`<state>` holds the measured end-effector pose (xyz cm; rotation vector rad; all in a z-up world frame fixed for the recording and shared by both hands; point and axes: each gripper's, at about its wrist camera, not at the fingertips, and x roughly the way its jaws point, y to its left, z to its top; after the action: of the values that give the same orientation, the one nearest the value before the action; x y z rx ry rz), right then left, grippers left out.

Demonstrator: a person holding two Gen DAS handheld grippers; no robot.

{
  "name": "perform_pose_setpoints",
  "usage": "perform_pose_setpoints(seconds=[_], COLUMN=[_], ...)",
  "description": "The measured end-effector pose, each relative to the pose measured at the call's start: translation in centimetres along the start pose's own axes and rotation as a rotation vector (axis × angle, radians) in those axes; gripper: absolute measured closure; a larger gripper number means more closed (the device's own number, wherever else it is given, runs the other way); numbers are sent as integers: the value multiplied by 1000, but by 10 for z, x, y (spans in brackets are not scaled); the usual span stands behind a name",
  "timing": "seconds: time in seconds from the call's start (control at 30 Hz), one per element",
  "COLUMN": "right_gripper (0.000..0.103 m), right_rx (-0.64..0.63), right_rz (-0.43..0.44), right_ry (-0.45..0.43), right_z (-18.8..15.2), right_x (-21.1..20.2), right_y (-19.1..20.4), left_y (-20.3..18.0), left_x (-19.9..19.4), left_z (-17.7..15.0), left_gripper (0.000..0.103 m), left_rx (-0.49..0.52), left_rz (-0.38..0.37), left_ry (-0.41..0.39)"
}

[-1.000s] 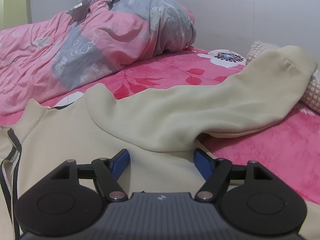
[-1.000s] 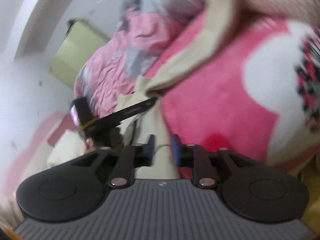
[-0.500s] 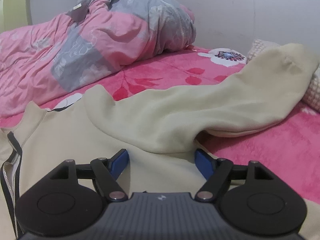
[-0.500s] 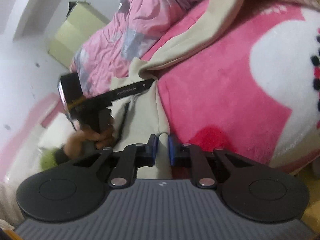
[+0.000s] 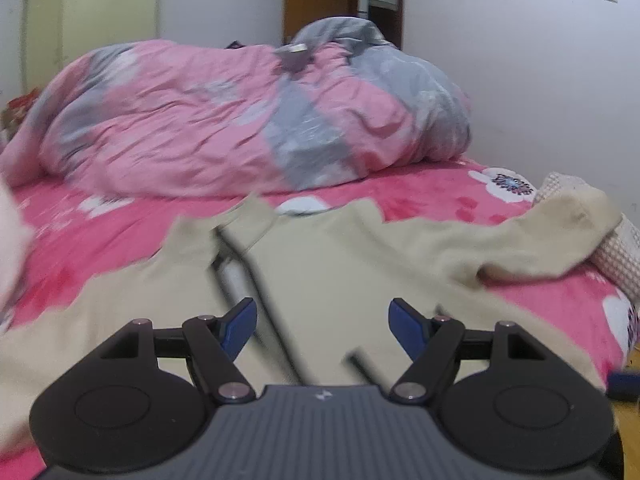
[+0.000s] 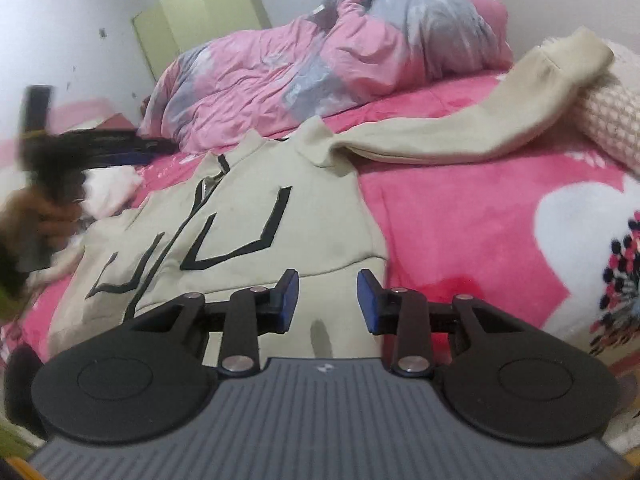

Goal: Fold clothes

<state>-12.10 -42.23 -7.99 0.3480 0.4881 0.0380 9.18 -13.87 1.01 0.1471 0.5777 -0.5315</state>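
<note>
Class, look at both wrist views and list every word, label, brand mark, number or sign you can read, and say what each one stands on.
No readable text in either view.
Left gripper: small pale emblem on its grey body, a symbol, no letters.
Right gripper: the same small emblem, no letters.
Beige jacket: black angular stripes, decoration rather than lettering.
Pink blanket: flower pattern only.

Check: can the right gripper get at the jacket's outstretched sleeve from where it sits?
Probably yes. The right gripper is open and empty over the jacket hem; the sleeve lies uncovered across the pink blanket up to the cushion, with nothing between them.
</note>
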Motion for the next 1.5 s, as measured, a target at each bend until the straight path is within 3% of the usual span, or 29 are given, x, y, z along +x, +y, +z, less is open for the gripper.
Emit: perform_pose_setpoints(seconds=[0.1,0.27,0.33,0.47,0.53,0.63,0.83,1.07,1.27,1.4,1.5], right_gripper=[71,72,74,72,72,72,72,73,72,60,55], right_rx=[-40,-167,-208,-257,-282,-297,-328,-365,-434,-437,-541], right_rz=[83,65,-30,-20,-3,-20,-11,0,-24,17,24], right_ry=[-54,47,158,92,57,80,171,275,342,274,231], right_z=[8,2,-7,13,23,27,27,28,52,103,126], right_x=[-2,36,61,46,47,65,107,157,164,180,224], right_y=[23,52,54,78,88,94,104,116,134,158,187], left_y=[14,6,-4,-28,-43,-51,-40,-37,-21,-7,3], left_x=[-23,-35,-37,-39,-34,-26,-21,-13,-16,-8,-5], left_z=[-33,-79,-92,-104,-110,-119,-135,-135,-127,-128,-135], left_gripper=[29,30,30,30,30,30,30,29,31,31,30], left_rx=[-28,-24,4,117,185,231,185,151,98,44,2], left_rz=[4,-51,-83,-146,-128,-98,-140,-129,-129,-136,-152], left_ry=[14,-2,-18,-79,-87,-57,-32,-32,-65,-65,-76])
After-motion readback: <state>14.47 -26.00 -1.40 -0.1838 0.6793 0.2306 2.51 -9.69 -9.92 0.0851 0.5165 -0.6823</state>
